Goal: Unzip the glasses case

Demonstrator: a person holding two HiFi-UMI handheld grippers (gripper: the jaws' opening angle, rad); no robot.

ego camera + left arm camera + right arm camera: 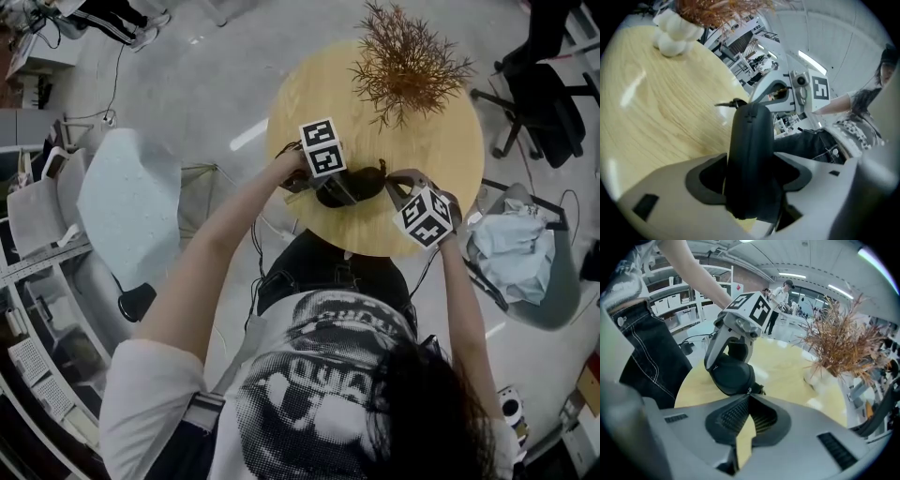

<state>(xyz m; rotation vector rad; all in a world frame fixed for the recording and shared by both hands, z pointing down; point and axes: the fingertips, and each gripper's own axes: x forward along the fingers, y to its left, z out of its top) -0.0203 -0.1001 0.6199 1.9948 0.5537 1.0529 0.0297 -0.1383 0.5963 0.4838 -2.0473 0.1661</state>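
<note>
A black glasses case (pixel 361 186) sits at the near edge of the round wooden table (pixel 441 141). My left gripper (pixel 750 164) is shut on the case (pixel 750 154), one pad on each flank, and the case sticks out forward past the fingers. A thin black pull tab (pixel 724 104) juts from its far end. My right gripper (pixel 749 397) is shut, its tips meeting at a small silver zipper slider (pixel 749 391) on the case (pixel 733 373). Whether they pinch the slider is unclear. From that side the left gripper (pixel 726 355) clasps the case's far end.
A dried rust-coloured plant (pixel 408 61) in a white lumpy vase (pixel 672 33) stands at the table's far side. A pale chair (pixel 127 202) is to the left, and a chair holding light cloth (pixel 516 253) to the right. The person's legs press against the table's near edge.
</note>
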